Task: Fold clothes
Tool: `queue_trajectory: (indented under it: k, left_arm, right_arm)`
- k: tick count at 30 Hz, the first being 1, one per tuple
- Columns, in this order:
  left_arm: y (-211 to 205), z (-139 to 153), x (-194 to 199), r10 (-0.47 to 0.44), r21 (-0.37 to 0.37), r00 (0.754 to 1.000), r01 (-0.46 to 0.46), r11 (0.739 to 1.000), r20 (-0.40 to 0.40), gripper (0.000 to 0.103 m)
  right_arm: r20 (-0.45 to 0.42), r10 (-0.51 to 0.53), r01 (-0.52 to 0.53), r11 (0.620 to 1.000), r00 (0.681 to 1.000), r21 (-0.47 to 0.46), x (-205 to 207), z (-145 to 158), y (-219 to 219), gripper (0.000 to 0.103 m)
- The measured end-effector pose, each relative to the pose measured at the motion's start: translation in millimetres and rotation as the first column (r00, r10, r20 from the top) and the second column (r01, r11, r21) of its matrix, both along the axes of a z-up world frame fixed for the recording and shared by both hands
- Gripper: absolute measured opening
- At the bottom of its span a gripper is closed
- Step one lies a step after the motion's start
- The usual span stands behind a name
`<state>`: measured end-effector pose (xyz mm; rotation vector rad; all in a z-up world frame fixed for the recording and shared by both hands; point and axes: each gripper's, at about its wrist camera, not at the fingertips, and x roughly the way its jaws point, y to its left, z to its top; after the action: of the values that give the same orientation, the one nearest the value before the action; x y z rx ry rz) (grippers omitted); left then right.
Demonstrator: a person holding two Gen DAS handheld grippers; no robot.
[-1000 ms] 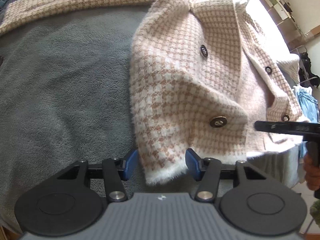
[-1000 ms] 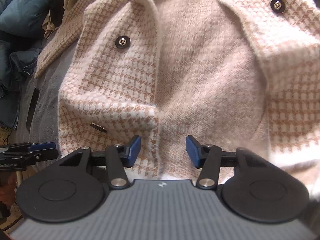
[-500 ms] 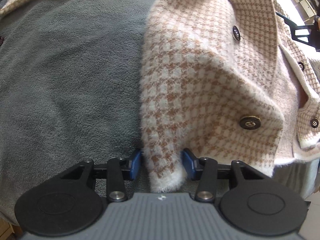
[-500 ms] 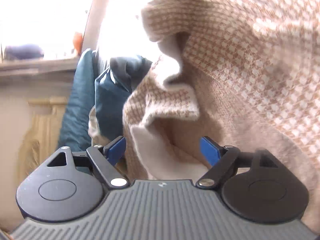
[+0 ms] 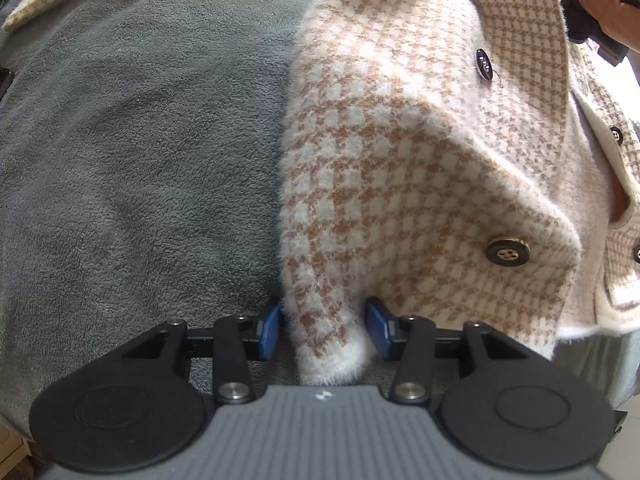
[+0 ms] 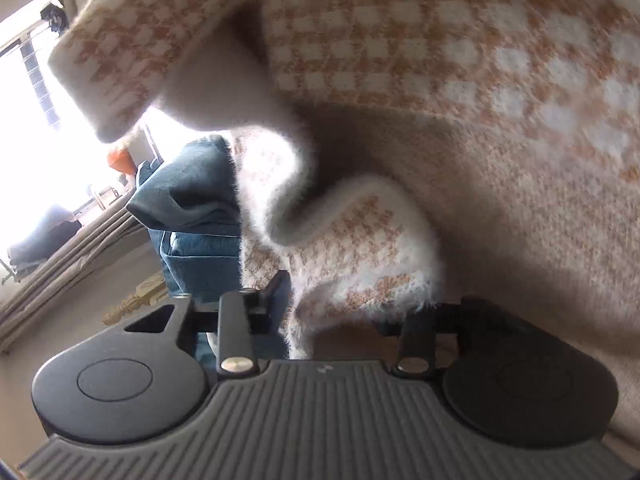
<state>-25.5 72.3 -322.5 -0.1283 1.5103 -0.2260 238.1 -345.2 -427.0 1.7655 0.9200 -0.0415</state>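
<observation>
Jacket (image 5: 400, 168) of fluffy pink-and-white check knit, with dark buttons (image 5: 508, 253), lies spread on a grey fleece blanket (image 5: 140, 160), its front panel turned back toward the camera. The cloth looks soft, thick and light, likely to sag and drape rather than hold a crease, and its long nap should give the pads good purchase; hems and corners appear the sensible places to grip. At left, the left tongs (image 5: 322, 330) point steeply down over the lower corner of the jacket, blue pads set on either side of the white-edged hem, the left pad against the fluff and the right pad a little off it, so the jaws stand part-spread and not yet pinching. At right, the right tongs (image 6: 332, 304) have just been closing and now pinch a bunched fold of the jacket's edge (image 6: 360, 264), the rest of the cloth hanging above and beside them, with a blue garment (image 6: 192, 208) behind. A hand (image 5: 600, 0) on the right tool shows at the far edge of the left view.
</observation>
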Motion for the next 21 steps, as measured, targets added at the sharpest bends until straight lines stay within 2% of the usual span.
queue_trajectory:
  k: [1,3,4,5,6,7,8,10,12,13,14,18,21]
  left_arm:
    - [-1,0,0,-0.001,0.003,1.0,0.001,1.0,0.002,0.048]
    - [-4,0,1,-0.005,0.008,1.0,0.005,1.0,0.002,0.047]
    - [-6,1,1,-0.006,0.01,1.0,0.006,1.0,0.002,0.047]
    - [-7,1,2,-0.006,0.01,1.0,0.006,1.0,0.001,0.046]
    - [-8,0,3,-0.007,0.01,1.0,0.007,1.0,-0.001,0.046]
    - [-9,0,3,-0.008,0.011,1.0,0.008,1.0,-0.002,0.046]
    - [-11,0,4,-0.01,0.012,1.0,0.01,1.0,-0.002,0.046]
    - [-13,1,5,-0.011,0.013,1.0,0.011,1.0,-0.004,0.046]
    - [-15,1,7,-0.011,0.013,1.0,0.011,1.0,-0.005,0.046]
    - [-16,1,7,-0.009,0.014,1.0,0.009,1.0,-0.005,0.046]
    - [-17,1,8,-0.008,0.014,1.0,0.008,1.0,-0.004,0.046]
    - [-22,1,3,-0.006,0.022,1.0,0.006,1.0,0.002,0.046]
    - [-27,1,4,-0.015,0.029,1.0,0.015,0.999,0.004,0.047]
  right_arm:
    - [0.045,0.019,-0.015,0.997,0.999,-0.076,4,14,-4,0.016]
    - [0.14,0.077,-0.04,0.968,0.987,-0.249,14,50,-14,0.012]
    - [0.192,0.125,-0.053,0.938,0.973,-0.344,21,70,-17,0.01]
    - [0.235,0.191,-0.069,0.892,0.953,-0.447,30,91,-18,0.009]
    - [0.264,0.264,-0.08,0.831,0.928,-0.55,39,113,-18,0.009]
    - [0.274,0.351,-0.094,0.751,0.895,-0.654,50,133,-15,0.009]
    - [0.269,0.443,-0.103,0.654,0.855,-0.75,62,151,-9,0.008]
    - [0.223,0.584,-0.108,0.477,0.78,-0.872,87,174,3,0.008]
    - [0.159,0.681,-0.104,0.328,0.714,-0.939,109,183,13,0.007]
    - [0.126,0.713,-0.103,0.268,0.69,-0.958,120,182,17,0.007]
    - [0.093,0.729,-0.11,0.226,0.678,-0.968,131,179,18,0.007]
    - [-0.005,0.718,-0.17,0.158,0.696,-0.973,152,147,13,0.007]
    - [-0.133,0.704,-0.271,0.087,0.697,-0.959,164,113,20,0.006]
